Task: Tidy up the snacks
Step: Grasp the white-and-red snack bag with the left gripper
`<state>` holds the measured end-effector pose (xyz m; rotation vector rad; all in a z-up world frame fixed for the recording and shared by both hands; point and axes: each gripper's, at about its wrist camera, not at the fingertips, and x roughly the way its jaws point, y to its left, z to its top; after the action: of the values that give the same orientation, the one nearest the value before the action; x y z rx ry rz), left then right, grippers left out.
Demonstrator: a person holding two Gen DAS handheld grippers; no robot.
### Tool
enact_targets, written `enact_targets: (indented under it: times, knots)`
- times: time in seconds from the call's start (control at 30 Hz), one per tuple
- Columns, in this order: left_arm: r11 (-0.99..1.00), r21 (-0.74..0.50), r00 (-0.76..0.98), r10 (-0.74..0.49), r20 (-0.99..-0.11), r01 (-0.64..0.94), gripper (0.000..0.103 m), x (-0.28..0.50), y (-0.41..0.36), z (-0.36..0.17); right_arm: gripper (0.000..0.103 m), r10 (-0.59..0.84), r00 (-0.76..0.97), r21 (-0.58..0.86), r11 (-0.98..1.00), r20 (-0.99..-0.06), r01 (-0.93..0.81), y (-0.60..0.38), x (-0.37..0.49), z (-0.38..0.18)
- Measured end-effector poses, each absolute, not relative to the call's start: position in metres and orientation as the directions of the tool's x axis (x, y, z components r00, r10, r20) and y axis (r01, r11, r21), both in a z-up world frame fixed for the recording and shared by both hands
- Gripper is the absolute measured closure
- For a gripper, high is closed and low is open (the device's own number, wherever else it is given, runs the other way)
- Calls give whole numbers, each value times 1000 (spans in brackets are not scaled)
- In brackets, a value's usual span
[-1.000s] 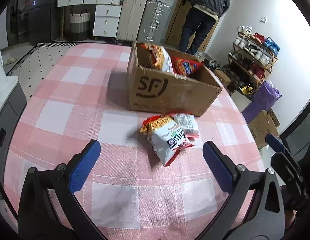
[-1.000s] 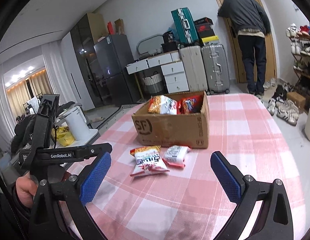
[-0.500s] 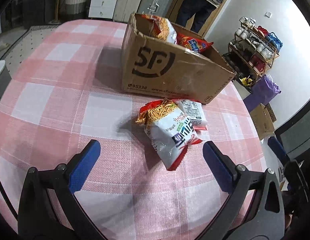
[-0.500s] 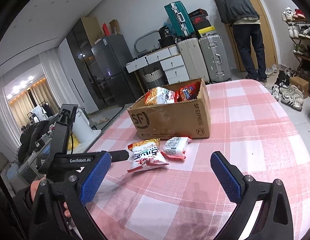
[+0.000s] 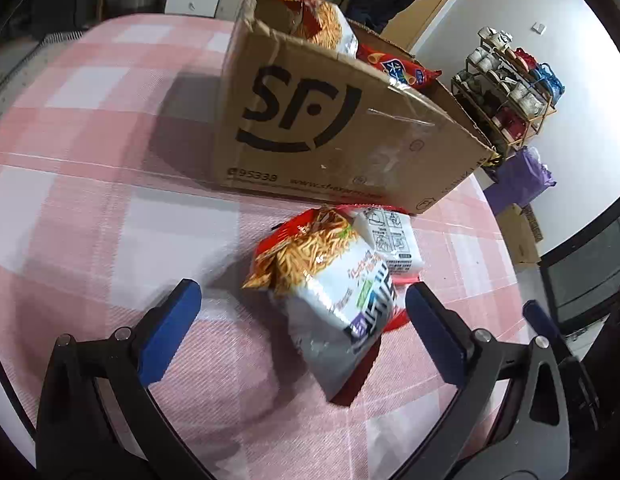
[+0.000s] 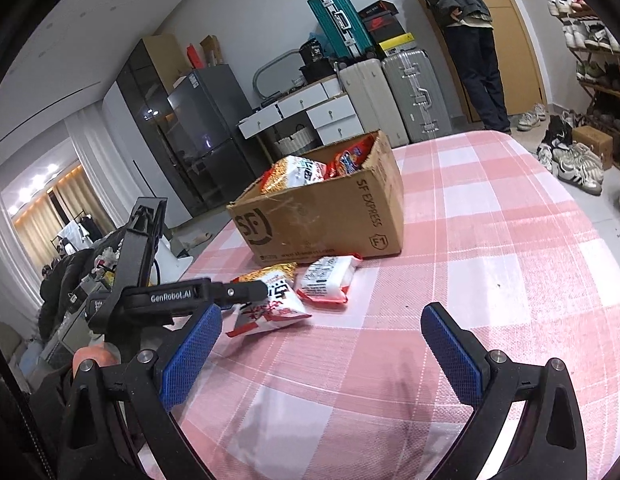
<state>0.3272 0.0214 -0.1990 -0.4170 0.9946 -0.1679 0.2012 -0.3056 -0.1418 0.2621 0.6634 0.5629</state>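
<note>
The noodle-snack bag [image 5: 334, 288] lies centre frame in my left wrist view, on the pink checked tablecloth [image 5: 110, 240], in front of the cardboard box [image 5: 334, 136] and overlapping a smaller white packet [image 5: 390, 240]. My left gripper [image 5: 298, 312] is spread wide around it; the right gripper [image 6: 322, 344] is also spread, empty. I judge the bag light, puffy, crinkly and slippery, its contents brittle, so I'd pinch gently across the middle.

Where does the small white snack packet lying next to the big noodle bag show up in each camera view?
Left wrist view: small white packet right of centre, behind the noodle bag, before the box.
Right wrist view: small white packet at centre, right of the noodle bag.
Shared landmark: SF cardboard box just behind it.
</note>
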Motion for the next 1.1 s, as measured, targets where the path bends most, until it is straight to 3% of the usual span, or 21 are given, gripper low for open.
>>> enact_targets:
  times: [0.1, 0.17, 0.23, 0.4, 1.1]
  knots:
    - [892, -450, 545, -356, -759, -44, 8, 334, 24, -202, 2, 568, 643, 405, 821, -514, -402, -306, 204, -146]
    - [879, -476, 537, -390, -748, -24, 22, 339, 22, -205, 2, 567, 641, 407, 822, -518, -399, -306, 207, -147]
    - [879, -477, 540, -398, -742, -7, 43, 344, 21, -208, 2, 567, 639, 408, 822, -520, -397, -306, 207, -149]
    - [869, -494, 549, -428, -718, 31, 59, 348, 19, -206, 2, 564, 636, 405, 825, -528, -395, -304, 207, -151]
    - [854, -520, 594, -421, -685, 5, 67, 302, 69, -200, 2, 498, 631, 347, 867, -595, -357, -290, 221, -147]
